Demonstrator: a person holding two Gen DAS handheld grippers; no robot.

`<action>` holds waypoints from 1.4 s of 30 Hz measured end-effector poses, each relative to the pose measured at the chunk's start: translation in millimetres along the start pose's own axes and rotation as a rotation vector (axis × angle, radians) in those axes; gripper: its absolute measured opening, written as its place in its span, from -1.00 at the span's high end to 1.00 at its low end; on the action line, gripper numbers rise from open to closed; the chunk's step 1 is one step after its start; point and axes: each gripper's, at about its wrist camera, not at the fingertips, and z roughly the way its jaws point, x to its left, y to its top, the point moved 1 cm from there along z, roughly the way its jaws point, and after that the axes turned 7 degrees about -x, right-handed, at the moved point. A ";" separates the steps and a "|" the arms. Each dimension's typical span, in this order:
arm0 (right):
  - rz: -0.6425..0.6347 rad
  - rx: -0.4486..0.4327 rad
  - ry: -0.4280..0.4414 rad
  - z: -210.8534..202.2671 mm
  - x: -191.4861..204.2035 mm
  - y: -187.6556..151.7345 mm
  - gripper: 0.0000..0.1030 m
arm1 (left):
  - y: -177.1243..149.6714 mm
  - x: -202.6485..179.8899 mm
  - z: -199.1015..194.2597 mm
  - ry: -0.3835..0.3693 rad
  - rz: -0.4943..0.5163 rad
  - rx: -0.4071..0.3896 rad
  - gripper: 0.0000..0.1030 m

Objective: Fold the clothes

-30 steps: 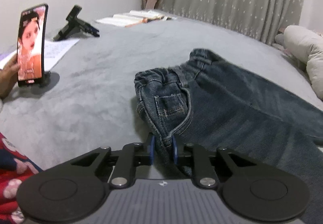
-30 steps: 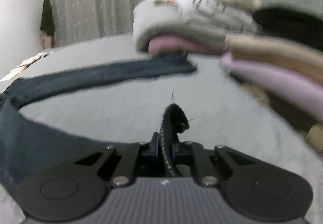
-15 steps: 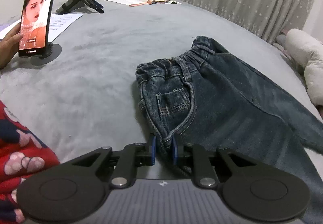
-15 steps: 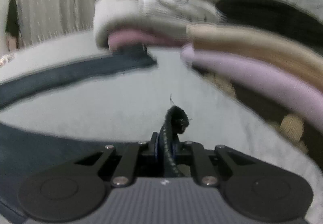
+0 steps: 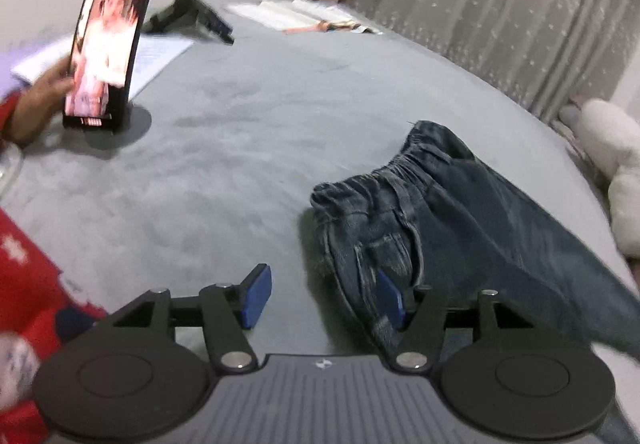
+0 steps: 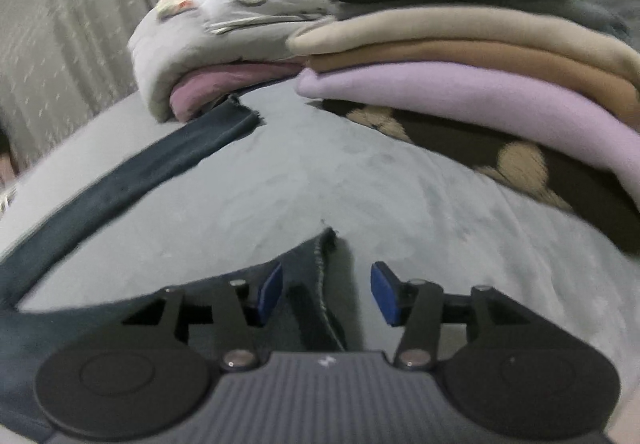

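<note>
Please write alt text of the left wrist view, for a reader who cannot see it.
The left gripper is opening over a grey bed, its pads no longer pressing the waist of the dark blue jeans lying to the right. At the far left, a hand touches a phone on a stand.

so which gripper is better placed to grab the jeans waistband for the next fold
Left. The left gripper is opening beside the jeans waistband. The right gripper sees only a leg hem.
</note>
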 end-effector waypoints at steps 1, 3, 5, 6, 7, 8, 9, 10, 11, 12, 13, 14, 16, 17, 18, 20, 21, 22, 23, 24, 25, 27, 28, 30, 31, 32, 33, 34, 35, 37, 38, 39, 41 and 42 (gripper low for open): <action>0.037 0.016 0.006 -2.9 -5.4 1.0 0.06 | 1.0 1.3 4.2 -0.008 -0.019 0.015 -0.10; 0.117 0.048 0.018 -10.8 -15.9 -0.4 0.06 | 1.8 4.9 13.2 -0.024 -0.068 0.041 -0.09; 0.158 0.061 0.022 -16.4 -21.9 -3.3 0.06 | 2.9 7.8 21.0 -0.040 -0.111 0.057 -0.07; 0.182 0.072 0.022 -20.6 -25.3 -6.6 0.06 | 3.9 8.4 22.9 -0.047 -0.121 0.059 -0.07; 0.203 0.081 0.021 -23.7 -27.8 -9.5 0.07 | 5.3 9.2 24.6 -0.053 -0.127 0.060 -0.06; 0.214 0.089 0.018 -25.3 -28.4 -11.9 0.07 | 6.8 10.1 26.3 -0.058 -0.133 0.061 0.01; 0.229 0.102 0.011 -29.0 -29.0 -16.3 0.07 | 7.7 11.6 27.0 -0.060 -0.139 0.062 0.10; 0.241 0.113 0.007 -32.0 -29.3 -20.0 0.07 | 8.7 13.0 27.6 -0.062 -0.145 0.064 0.12; 0.248 0.119 0.009 -33.9 -28.5 -22.8 0.07 | 9.4 15.6 28.8 -0.066 -0.154 0.068 0.18; 0.261 0.129 0.020 -36.7 -26.1 -27.6 0.07 | 10.1 18.3 30.0 -0.070 -0.164 0.072 0.24; 0.272 0.135 0.037 -38.5 -23.7 -31.0 0.06 | 10.2 19.6 30.3 -0.073 -0.168 0.075 0.25; 0.283 0.140 0.053 -40.3 -21.2 -34.4 0.07 | 10.0 21.1 31.0 -0.082 -0.177 0.080 0.28; 0.301 0.152 0.086 -41.8 -14.3 -40.1 0.09 | 9.9 21.4 32.0 -0.090 -0.181 0.082 0.34; 0.308 0.158 0.093 -40.1 -10.5 -42.9 0.09 | 9.2 21.4 32.4 -0.097 -0.181 0.081 0.41; 0.316 0.164 0.099 -37.9 -6.8 -45.8 0.09 | 8.8 21.5 32.8 -0.100 -0.178 0.080 0.43; 0.338 0.169 0.108 -31.2 -0.2 -51.9 0.09 | 7.9 21.7 33.9 -0.106 -0.170 0.076 0.46; 0.350 0.168 0.111 -27.6 2.8 -54.9 0.09 | 7.5 21.8 34.4 -0.108 -0.166 0.075 0.50; 0.365 0.158 0.107 -23.6 5.0 -58.1 0.10 | 7.5 22.4 34.9 -0.109 -0.164 0.074 0.54; 0.373 0.140 0.096 -19.9 6.8 -61.1 0.21 | 7.1 23.2 35.6 -0.111 -0.161 0.071 0.63; 0.382 0.123 0.086 -17.3 7.9 -63.8 0.34 | 6.8 23.3 35.3 -0.112 -0.157 0.066 0.71; 0.392 0.109 0.077 -17.3 7.0 -65.4 0.64 | 6.7 23.3 34.7 -0.112 -0.154 0.062 0.73; 0.412 0.080 0.060 -17.4 5.1 -68.7 0.80 | 7.3 20.6 27.9 -0.110 -0.127 0.038 0.75; 0.423 0.066 0.055 -18.3 4.0 -69.6 0.86 | 8.0 19.7 25.6 -0.109 -0.117 0.031 0.75; 0.441 0.043 0.064 -25.2 1.2 -67.0 0.89 | 10.9 13.7 14.9 -0.102 -0.071 0.008 0.75; 0.438 0.034 0.064 -29.0 1.3 -64.7 0.89 | 11.6 11.3 10.9 -0.094 -0.052 0.006 0.75; 0.434 0.025 0.061 -32.6 1.6 -62.0 0.90 | 12.3 8.9 6.9 -0.086 -0.034 0.006 0.75; 0.431 0.017 0.059 -35.9 2.0 -59.5 0.90 | 13.0 7.3 3.2 -0.080 -0.018 0.009 0.75; 0.425 0.010 0.056 -38.7 2.9 -56.9 0.90 | 13.1 7.4 1.1 -0.077 -0.012 0.013 0.75; 0.412 -0.002 0.053 -43.0 4.6 -52.3 0.90 | 13.8 8.3 -3.3 -0.073 -0.006 0.024 0.75; 0.387 -0.015 0.053 -49.6 6.5 -45.4 0.90 | 15.3 10.8 -11.0 -0.073 0.005 0.041 0.75; 0.380 -0.017 0.052 -51.6 5.9 -44.3 0.90 | 15.9 12.2 -15.0 -0.075 0.011 0.050 0.75; 0.368 -0.018 0.048 -54.1 5.1 -42.3 0.90 | 16.4 13.2 -17.8 -0.076 0.016 0.055 0.75; 0.357 -0.012 0.040 -57.7 2.5 -42.7 0.90 | 16.1 15.8 -25.5 -0.078 0.032 0.068 0.75; 0.347 -0.008 0.034 -60.9 -0.1 -44.7 0.90 | 13.9 17.2 -29.7 -0.079 0.041 0.073 0.75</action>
